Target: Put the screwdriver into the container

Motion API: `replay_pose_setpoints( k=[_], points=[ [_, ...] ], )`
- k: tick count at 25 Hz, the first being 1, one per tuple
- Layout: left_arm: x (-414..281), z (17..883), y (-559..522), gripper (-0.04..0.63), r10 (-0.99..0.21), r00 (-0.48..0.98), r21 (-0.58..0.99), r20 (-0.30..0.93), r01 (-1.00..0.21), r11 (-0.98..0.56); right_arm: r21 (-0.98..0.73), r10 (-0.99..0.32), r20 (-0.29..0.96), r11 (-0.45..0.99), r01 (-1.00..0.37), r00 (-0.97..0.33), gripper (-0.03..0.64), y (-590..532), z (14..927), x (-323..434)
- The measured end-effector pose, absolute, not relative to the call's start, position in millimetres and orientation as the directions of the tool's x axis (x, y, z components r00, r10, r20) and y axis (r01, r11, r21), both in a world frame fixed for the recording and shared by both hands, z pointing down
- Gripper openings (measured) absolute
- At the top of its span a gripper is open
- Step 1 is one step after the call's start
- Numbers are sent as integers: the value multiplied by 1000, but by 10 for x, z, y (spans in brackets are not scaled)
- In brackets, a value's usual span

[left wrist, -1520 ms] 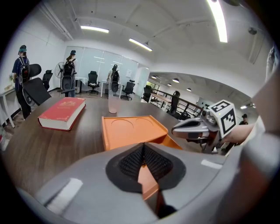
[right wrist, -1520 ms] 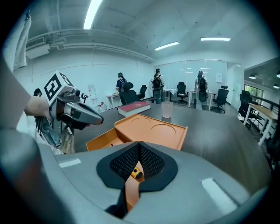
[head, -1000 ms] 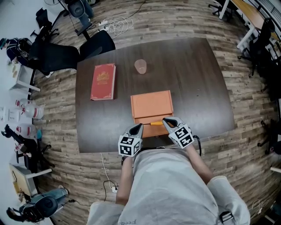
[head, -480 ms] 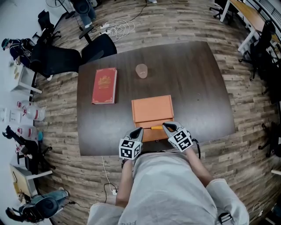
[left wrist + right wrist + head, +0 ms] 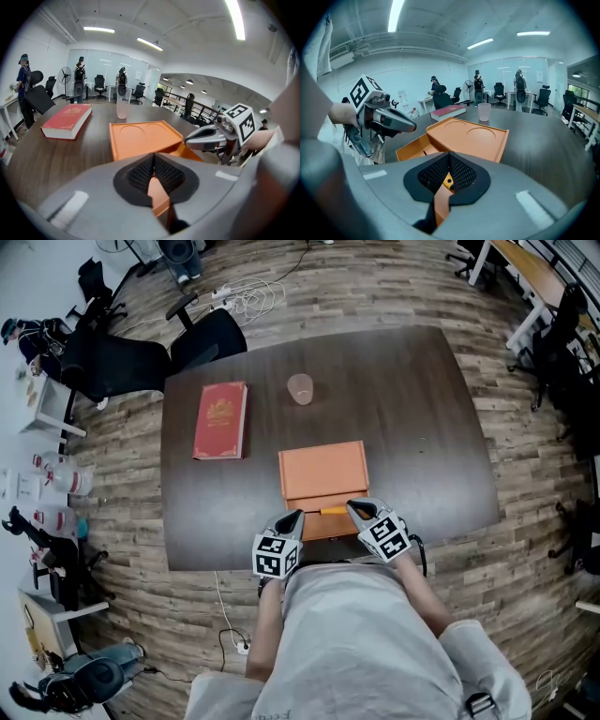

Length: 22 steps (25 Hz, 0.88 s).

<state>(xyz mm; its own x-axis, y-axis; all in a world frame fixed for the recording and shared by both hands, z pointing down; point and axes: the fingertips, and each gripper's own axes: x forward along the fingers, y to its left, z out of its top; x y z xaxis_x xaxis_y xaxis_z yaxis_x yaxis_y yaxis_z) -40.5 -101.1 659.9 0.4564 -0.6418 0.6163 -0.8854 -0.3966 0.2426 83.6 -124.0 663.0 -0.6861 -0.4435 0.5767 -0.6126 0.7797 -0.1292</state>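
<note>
Ceiling light strips [image 5: 236, 18] lit the room brightly and evenly for me; the right gripper view ran blue-green. Fisheye bent all edges into dark corners. The left gripper [image 5: 153, 161] loomed soft up close, and the table [image 5: 56, 159] carried faint glare.

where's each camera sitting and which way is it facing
Head view: on the person's head, looking steeply down at the table; shows their torso, left gripper and right gripper.
Left gripper view: on the left gripper, looking along its shut jaws over the box; the right gripper shows at right.
Right gripper view: on the right gripper, jaws shut on the screwdriver; the left gripper shows at left.
Shared: all three see box, book and cup.
</note>
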Motion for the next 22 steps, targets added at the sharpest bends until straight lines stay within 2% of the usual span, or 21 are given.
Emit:
replay_pose_setpoints(
  k=[22],
  points=[
    [-380, 6593, -1000, 55, -646, 457, 245, 611, -886, -395, -124, -445, 587, 776, -619, -676, 2, -1235, 6653, 877]
  ],
)
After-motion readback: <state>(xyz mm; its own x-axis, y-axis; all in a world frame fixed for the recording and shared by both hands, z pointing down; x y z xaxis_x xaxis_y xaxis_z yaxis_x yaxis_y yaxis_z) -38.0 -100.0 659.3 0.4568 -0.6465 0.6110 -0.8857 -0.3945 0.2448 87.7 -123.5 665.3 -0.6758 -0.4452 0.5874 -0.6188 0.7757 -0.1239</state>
